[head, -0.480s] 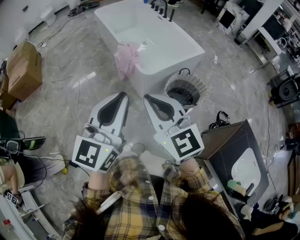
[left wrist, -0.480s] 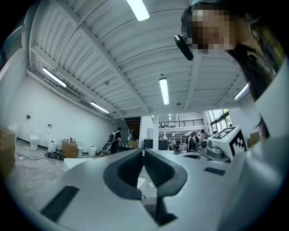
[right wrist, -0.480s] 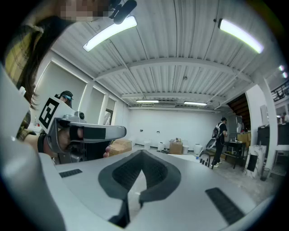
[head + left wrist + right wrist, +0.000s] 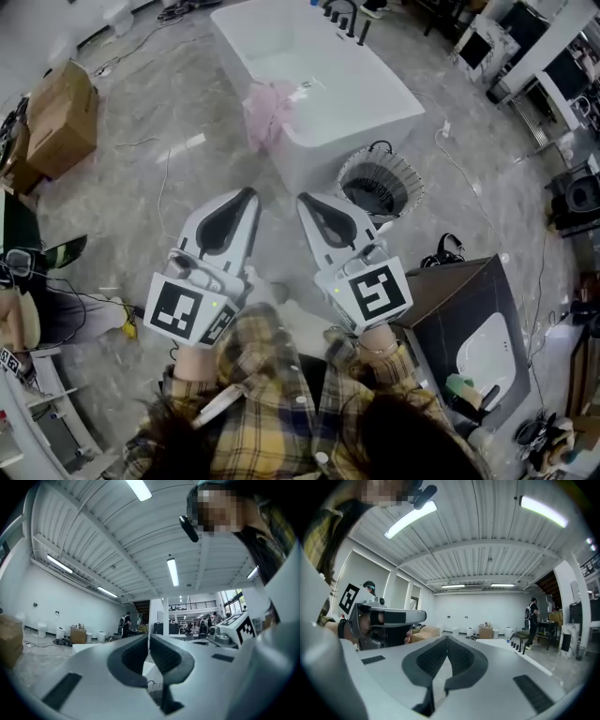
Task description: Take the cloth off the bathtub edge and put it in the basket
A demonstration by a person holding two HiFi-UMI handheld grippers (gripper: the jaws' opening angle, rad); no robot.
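- Nearest, in the head view, the person's plaid sleeves (image 4: 272, 375) led out to two tools held side by side above the grey floor (image 4: 159, 202).
- The left claw (image 4: 247, 195) was closed and empty. Its own view (image 4: 148, 638) showed the dark pads meeting with nothing between them.
- The right claw (image 4: 302, 200) was likewise shut on nothing, its pads pressed together in the right gripper view (image 4: 446, 639).
- Each gripper view caught the other tool, and the right one's marker cube (image 4: 243, 627) showed in the left gripper view.
- Beyond the claws, the head view showed the wire basket (image 4: 410, 200) on the floor, just beside the white bathtub (image 4: 375, 103).
- The pink cloth (image 4: 269, 112) hung over the bathtub's left edge, well apart from both claws.
- Farthest, the gripper views alone showed ceiling strip lights (image 4: 410, 520) and standing people (image 4: 533, 620).
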